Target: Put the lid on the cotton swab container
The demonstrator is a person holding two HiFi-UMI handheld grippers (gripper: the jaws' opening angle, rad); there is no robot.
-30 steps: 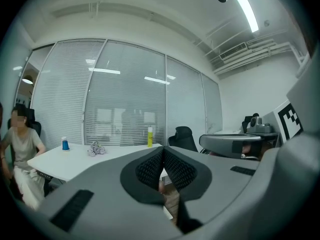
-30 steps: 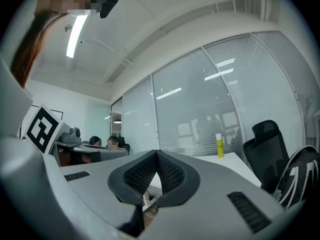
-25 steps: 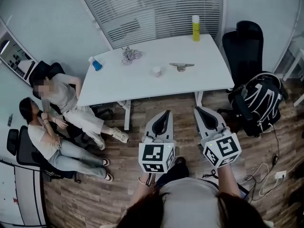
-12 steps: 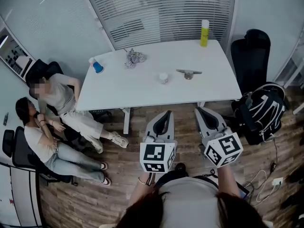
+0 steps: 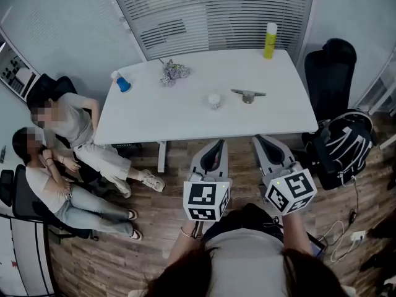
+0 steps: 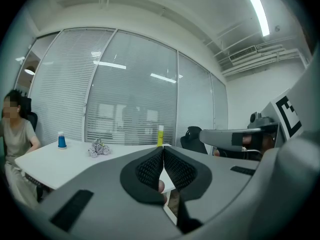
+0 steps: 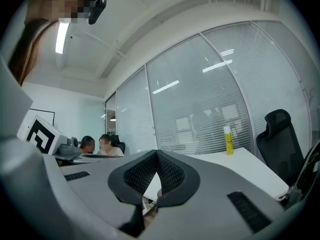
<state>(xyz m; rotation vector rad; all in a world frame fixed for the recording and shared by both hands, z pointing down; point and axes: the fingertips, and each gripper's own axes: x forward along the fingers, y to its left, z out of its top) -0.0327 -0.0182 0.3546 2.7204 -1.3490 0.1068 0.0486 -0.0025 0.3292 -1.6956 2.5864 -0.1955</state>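
Two grippers hover short of the table point(image 5: 154, 113). Left gripper point(image 5: 215, 143) is pinched shut, holding nothing, and the container point(image 5: 214, 99) stands on the table straight ahead of its tips. Right gripper point(image 5: 258, 140) is closed too, empty, with the container ahead to its left.

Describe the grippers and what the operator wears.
Left gripper and right gripper match: grey tapered shells, with black mesh pads inside the fingers. Each carries a white cube with black square markers at the back. The operator wears a grey top.
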